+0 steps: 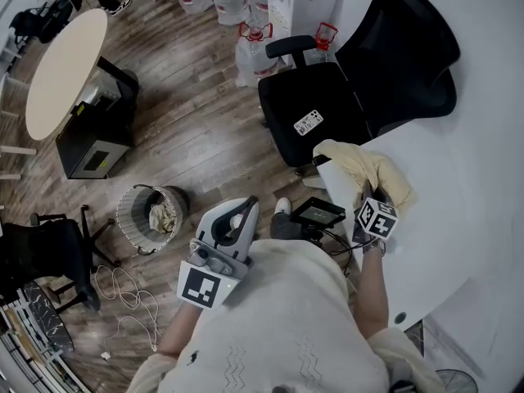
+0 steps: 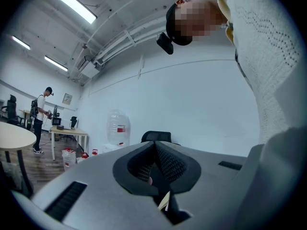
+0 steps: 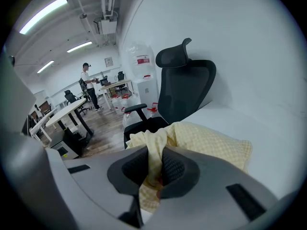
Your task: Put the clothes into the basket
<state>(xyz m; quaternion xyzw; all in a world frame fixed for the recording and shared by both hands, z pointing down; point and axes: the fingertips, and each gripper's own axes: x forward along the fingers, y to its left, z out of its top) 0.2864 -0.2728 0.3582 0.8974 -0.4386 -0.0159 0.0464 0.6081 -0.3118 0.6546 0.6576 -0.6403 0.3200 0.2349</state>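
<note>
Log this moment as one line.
right gripper: shut on yellow cloth at table edge | left gripper: shut, empty | basket: on floor, yellow cloth not in

The soft crumpled cloth [image 3: 211, 143] is pale yellow with a fine check; the smooth flat table [image 1: 442, 187] is plain white. The left gripper [image 2: 154, 145] and right gripper [image 3: 154, 155] are light grey with black ribbed pads, their cubes marked in black-and-white squares. The mesh office chair [image 1: 360, 97] is black, the plank floor [image 1: 196, 129] brown, the round wire basket [image 1: 129, 211] grey
</note>
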